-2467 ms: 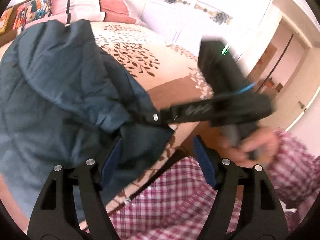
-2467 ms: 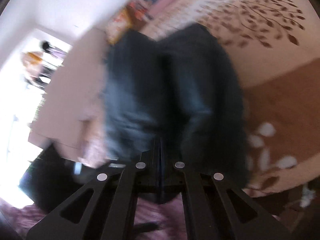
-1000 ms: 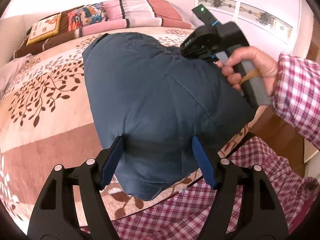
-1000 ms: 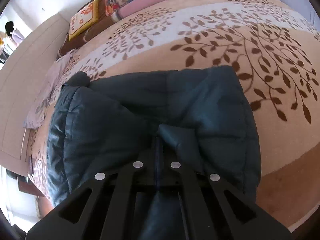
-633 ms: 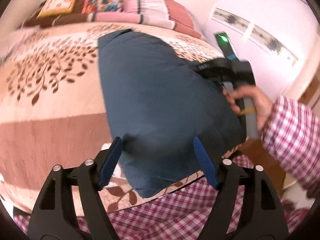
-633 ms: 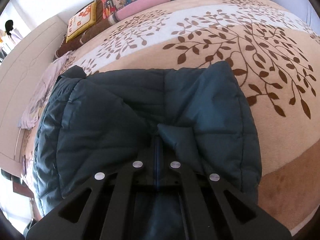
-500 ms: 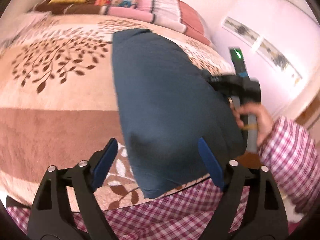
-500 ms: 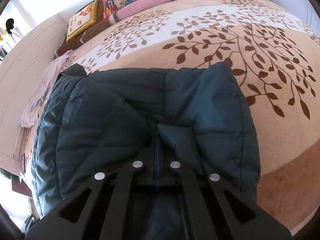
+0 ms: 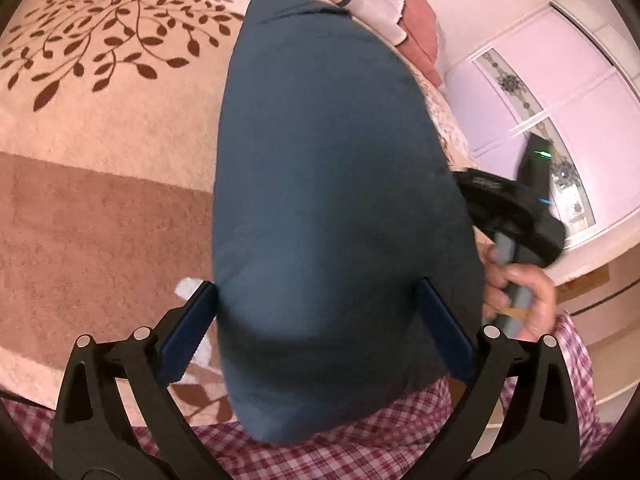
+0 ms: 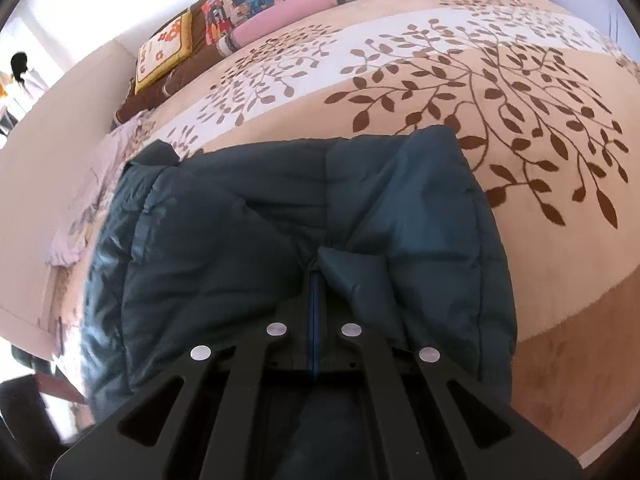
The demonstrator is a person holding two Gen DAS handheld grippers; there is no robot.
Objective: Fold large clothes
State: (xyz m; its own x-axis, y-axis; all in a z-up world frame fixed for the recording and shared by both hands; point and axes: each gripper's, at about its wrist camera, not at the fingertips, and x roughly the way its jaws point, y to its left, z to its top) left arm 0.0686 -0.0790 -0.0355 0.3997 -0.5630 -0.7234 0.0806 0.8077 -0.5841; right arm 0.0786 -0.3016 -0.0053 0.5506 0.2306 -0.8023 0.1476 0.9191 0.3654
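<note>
1. The near end of the blue padded jacket (image 9: 332,184) is hanging over the edge of the bed (image 9: 100,208) and covering part of the person's checked shirt (image 9: 344,444), so I cannot make out what lies beneath it
2. The tips of the right gripper (image 10: 315,276) are buried in a pinch of jacket fabric, and in the left wrist view only its black body and grey handle are showing, blurred, behind the jacket's right side
3. The person's right hand (image 9: 520,300) is wrapping that handle, with the sleeve cut off by the picture's edge
4. The left gripper (image 9: 316,336) is standing spread to its widest; its jaws have just been opening, and the jacket's bulk is sitting between the blue pads (image 9: 188,336), though whether they are touching the fabric I cannot tell
5. The right gripper's fingers are squeezed tight together on a small fold of the jacket (image 10: 312,220)
6. The jacket is lying folded into a thick, puffy bundle on the leaf-patterned bedspread (image 10: 500,92), smooth on top from one side and creased with quilted seams from the other
7. Pillows (image 10: 240,12) are lying at the far end, well apart from the jacket
</note>
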